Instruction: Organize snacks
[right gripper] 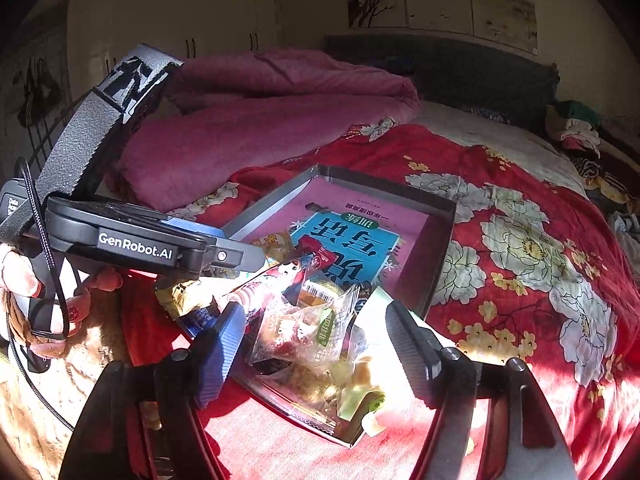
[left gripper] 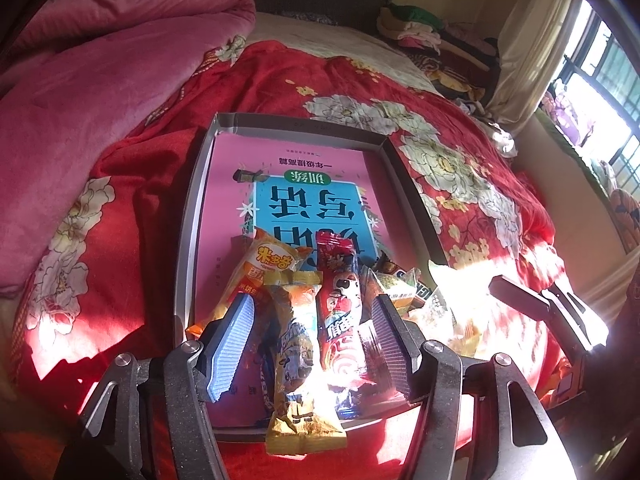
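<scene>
Lying lengthwise between the wide, empty left tongs (left gripper: 314, 344), red snack stick (left gripper: 342, 320) in the tray (left gripper: 188, 248); right tongs (right gripper: 316, 344) wide over clear packets (right gripper: 304, 328)

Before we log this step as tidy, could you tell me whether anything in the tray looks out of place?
Yes: the long yellow snack packet sticks out over the near rim of the tray onto the red quilt. The other snacks lie in a loose heap at that end.

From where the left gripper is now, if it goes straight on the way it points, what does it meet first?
Most likely the long snack packets lying between its open fingers: the yellow-ended packet and the red packet. The left gripper points down at them, in the shallow box. Depth is unclear, so the gap is hard to judge.
</scene>
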The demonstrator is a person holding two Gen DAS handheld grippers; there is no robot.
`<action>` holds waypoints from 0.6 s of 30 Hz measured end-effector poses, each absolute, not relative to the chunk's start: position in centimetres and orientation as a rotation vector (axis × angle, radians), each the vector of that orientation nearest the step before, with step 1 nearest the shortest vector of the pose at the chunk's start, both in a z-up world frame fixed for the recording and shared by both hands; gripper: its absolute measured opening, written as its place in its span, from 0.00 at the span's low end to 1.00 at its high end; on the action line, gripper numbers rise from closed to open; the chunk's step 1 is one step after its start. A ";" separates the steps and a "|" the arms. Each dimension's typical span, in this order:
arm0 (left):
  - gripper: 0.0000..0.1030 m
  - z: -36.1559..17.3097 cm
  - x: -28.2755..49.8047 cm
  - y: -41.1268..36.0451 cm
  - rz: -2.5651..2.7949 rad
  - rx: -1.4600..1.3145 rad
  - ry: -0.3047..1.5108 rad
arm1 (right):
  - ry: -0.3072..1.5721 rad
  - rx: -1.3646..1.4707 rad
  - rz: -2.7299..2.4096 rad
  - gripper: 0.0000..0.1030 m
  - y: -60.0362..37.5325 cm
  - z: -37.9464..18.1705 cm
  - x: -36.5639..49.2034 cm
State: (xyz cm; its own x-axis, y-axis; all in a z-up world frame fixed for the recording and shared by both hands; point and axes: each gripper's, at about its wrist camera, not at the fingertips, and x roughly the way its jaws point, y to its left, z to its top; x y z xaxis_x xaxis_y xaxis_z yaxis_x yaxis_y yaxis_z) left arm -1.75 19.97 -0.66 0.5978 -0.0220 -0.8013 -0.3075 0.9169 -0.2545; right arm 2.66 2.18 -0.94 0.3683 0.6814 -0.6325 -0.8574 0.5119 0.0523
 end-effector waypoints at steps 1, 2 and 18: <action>0.64 -0.5 -1.8 19.9 0.171 -0.387 0.915 | 0.647 -0.304 1.003 0.72 2.1 -0.9 2.7; 0.66 -0.4 -1.9 19.9 0.172 -0.380 0.909 | 0.645 -0.299 0.999 0.74 2.0 -0.7 2.8; 0.76 3.0 -4.2 18.0 0.253 -0.346 0.834 | 0.580 -0.230 0.947 0.85 -0.5 2.4 2.7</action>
